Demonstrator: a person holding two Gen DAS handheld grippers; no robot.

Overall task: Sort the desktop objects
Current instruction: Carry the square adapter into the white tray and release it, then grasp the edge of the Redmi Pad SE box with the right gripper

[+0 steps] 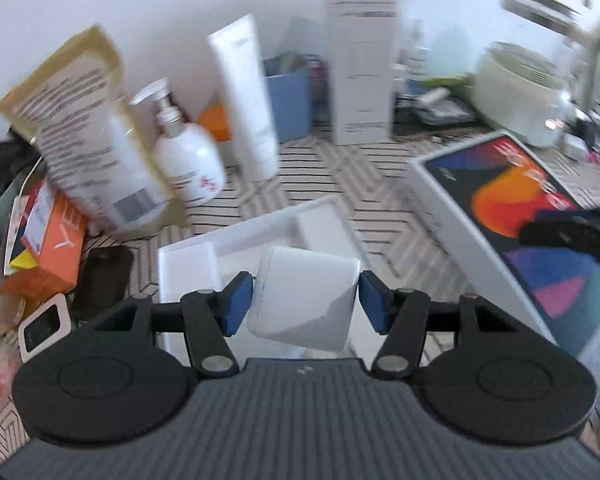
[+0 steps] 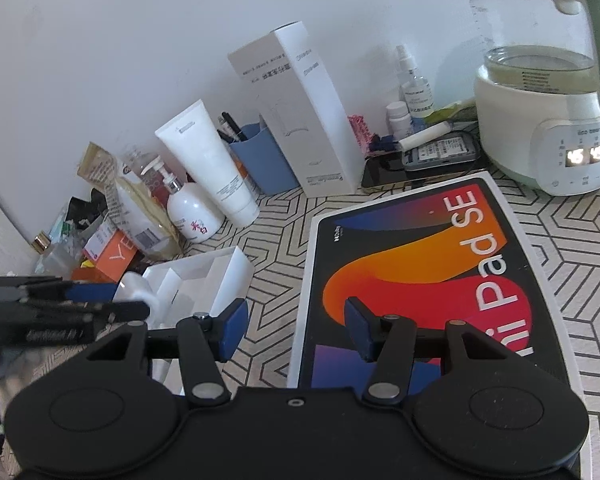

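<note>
Geometric-patterned tabletop [image 2: 560, 240] cluttered; white wall [image 2: 140, 40] behind; tablet box [image 2: 420, 280] flat.

Left wrist view: motion blur smears the yellow printed packet [image 1: 72, 120] and its text past reading.
Tablet box [image 2: 432, 280]: first letters of its printed name hidden behind the right hand-held gripper [image 2: 296, 330]; near end cut off at the frame's bottom.
Kettle [image 2: 548, 120]: top cut by the upper edge.
Left hand-held gripper [image 2: 112, 300]: blurred, partly out of frame at left.
Tall white carton [image 2: 300, 120]: print too small to read.
</note>
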